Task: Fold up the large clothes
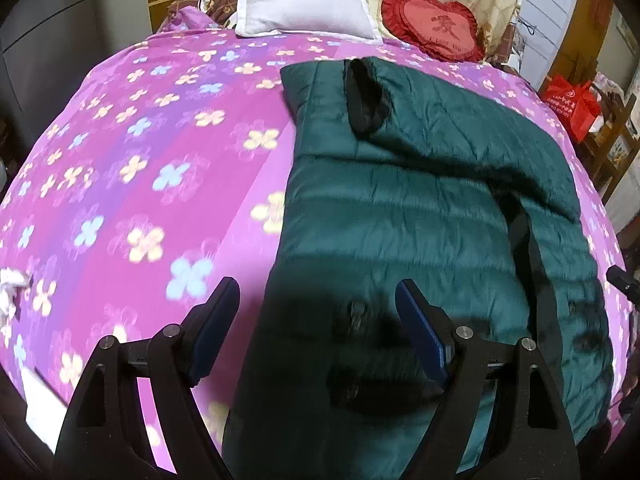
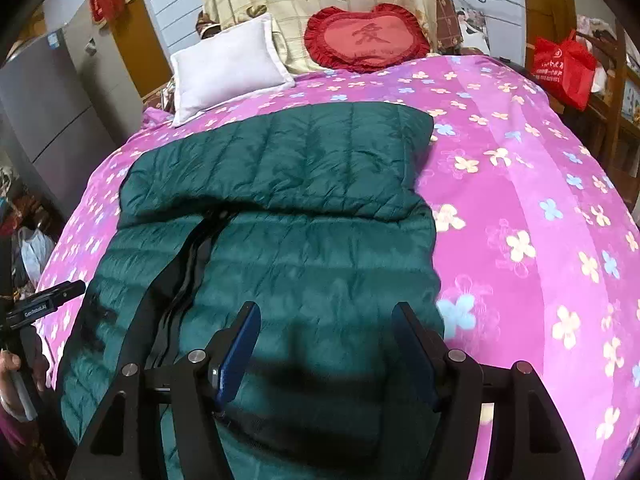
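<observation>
Green quilted down jacket [image 2: 304,216] lies flat mid-bed [image 2: 520,184], hem toward me, sleeves folded in. My left gripper [image 1: 316,320] and right gripper [image 2: 326,338]: jaws wide, holding nothing, above hem. Judged light, puffy, slippery shell. Pinch hem corners deep.

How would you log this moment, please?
left gripper open | right gripper open | green jacket partly folded on bed

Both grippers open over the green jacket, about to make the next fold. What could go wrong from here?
1. The puffy green jacket looks slick; the right gripper may pinch only the top layer.
2. The sleeve folded across could slide off when lifted.
3. The open zipper edge could bunch inside the fold.
</observation>
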Motion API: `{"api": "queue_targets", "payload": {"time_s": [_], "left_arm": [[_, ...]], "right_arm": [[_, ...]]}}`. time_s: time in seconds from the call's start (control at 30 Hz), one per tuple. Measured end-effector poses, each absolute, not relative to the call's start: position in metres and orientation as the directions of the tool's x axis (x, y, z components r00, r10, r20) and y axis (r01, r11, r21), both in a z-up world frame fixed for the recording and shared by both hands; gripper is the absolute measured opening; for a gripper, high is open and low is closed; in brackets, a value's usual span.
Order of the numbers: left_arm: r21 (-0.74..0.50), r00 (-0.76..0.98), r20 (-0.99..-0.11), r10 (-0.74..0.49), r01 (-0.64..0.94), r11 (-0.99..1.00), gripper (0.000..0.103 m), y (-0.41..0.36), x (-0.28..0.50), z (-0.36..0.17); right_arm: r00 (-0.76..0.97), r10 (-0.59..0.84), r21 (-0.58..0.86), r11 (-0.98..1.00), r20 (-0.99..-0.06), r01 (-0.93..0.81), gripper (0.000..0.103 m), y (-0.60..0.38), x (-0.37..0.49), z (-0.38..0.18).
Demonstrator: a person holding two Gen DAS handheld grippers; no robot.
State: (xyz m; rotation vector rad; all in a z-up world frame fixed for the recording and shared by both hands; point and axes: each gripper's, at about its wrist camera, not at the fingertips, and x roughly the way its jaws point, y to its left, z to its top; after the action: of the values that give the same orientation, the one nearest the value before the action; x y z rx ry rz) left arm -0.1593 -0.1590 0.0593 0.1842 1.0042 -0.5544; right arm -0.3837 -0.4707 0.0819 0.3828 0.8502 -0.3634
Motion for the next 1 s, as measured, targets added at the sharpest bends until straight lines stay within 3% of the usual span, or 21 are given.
{"api": "queue_targets", "payload": {"time_s": [0.2,0.53,1.0], "left_arm": [[-0.141,0.370,-0.848,-0.379,0.531,0.836,0.080,-0.144,-0.178,0.053],[-0.196,0.328,-0.822,-0.465,0.604,0.773,0.081,-0.133,-0.212,0.068],[-0.215,0.281,-0.847,-0.451,0.596,0.774,0.080,-0.112,-0.229,0.059]], "right_arm": [[0.611,-0.151,0.172,0.882,-0.777,0.438,0.066,-0.446,-0.404,0.087],[0.734,-0.093,0.233,0.915,-0.672,0.330,0.066,-0.409,-0.449,0.101],[0.706,-0.103,0.186,0.929,-0.700,0.320,0.070,-0.386,-0.479,0.093]]}}
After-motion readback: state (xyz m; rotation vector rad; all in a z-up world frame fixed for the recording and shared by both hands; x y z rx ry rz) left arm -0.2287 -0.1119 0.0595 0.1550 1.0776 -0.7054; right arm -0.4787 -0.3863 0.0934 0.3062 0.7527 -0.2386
